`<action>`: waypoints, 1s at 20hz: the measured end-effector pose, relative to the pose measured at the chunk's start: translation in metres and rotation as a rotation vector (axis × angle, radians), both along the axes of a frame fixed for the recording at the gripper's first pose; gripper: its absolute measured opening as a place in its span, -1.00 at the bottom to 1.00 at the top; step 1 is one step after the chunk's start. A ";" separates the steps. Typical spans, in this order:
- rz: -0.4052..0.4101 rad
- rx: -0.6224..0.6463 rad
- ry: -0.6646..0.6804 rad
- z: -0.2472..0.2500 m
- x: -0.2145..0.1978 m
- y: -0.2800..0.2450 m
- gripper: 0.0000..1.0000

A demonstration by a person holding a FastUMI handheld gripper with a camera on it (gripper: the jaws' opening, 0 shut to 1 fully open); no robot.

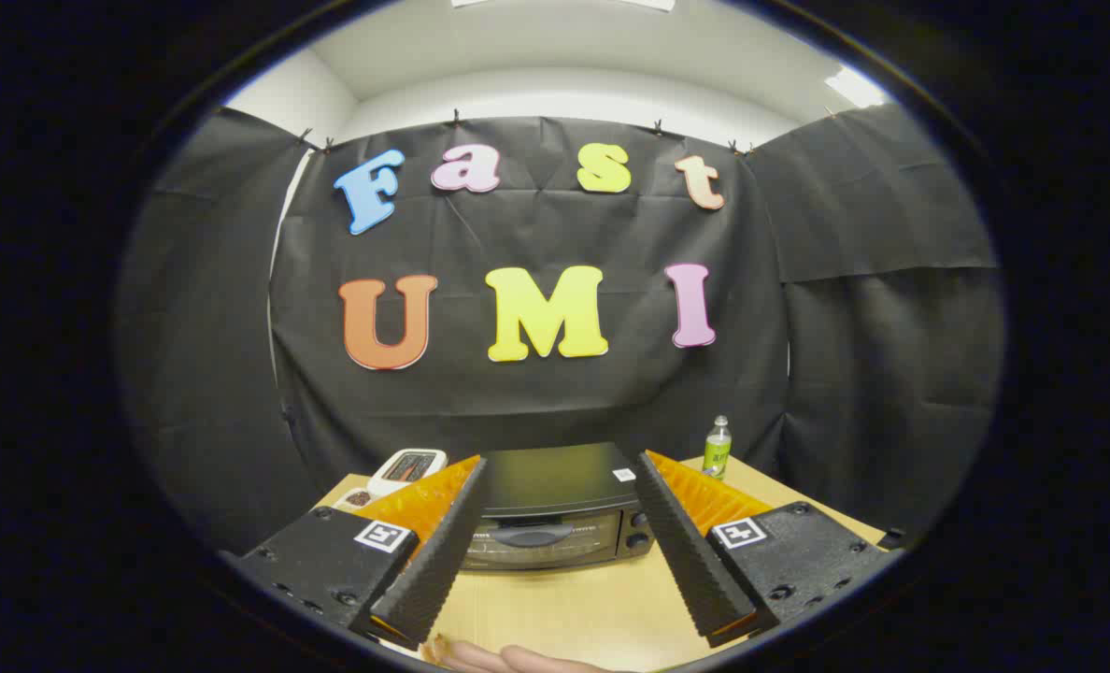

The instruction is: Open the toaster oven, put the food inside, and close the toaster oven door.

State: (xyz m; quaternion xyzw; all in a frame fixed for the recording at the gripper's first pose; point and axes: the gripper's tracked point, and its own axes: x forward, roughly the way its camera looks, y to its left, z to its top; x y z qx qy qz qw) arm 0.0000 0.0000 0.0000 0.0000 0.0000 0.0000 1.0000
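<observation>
Gripper view: nearest the lens, part of a person's hand (pixel 508 660) shows at 6 o'clock, resting low on the wooden table (pixel 574 608) just below the fingers. The gripper (pixel 560 477) has its fingers spread wide with nothing between them, so no grip on anything. Framed in the gap, beyond the fingertips, sits the toaster oven (pixel 555 509): black box, flat dark top with a small white sticker, glass door shut with a dark horizontal handle across its upper part, two knobs stacked at its 3 o'clock side. It stands on the table well apart from the tips, backed by the black cloth wall. At the oven's 9 o'clock, partly hidden by the left finger, is a white device with a dark screen (pixel 408 467), and a small dish (pixel 357 498) with something dark in it next to that; can't tell if that's the food. A green bottle (pixel 718 449) stands at the oven's 2 o'clock. Task looks to be at the start, door not yet opened. Risks, as I judge them: the handle is slim and set close to the glass, so a poorly lined-up approach could slip off or bump the door; pulling hard on a light oven could drag it across the table; a wide swing right could topple the bottle.
</observation>
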 end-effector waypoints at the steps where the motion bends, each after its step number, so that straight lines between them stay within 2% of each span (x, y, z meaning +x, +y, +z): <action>1: -0.004 0.000 -0.001 -0.001 0.001 -0.002 1.00; 14: -0.011 -0.031 -0.041 -0.005 0.020 -0.008 1.00; 20: -0.019 -0.101 -0.030 -0.029 0.071 -0.002 1.00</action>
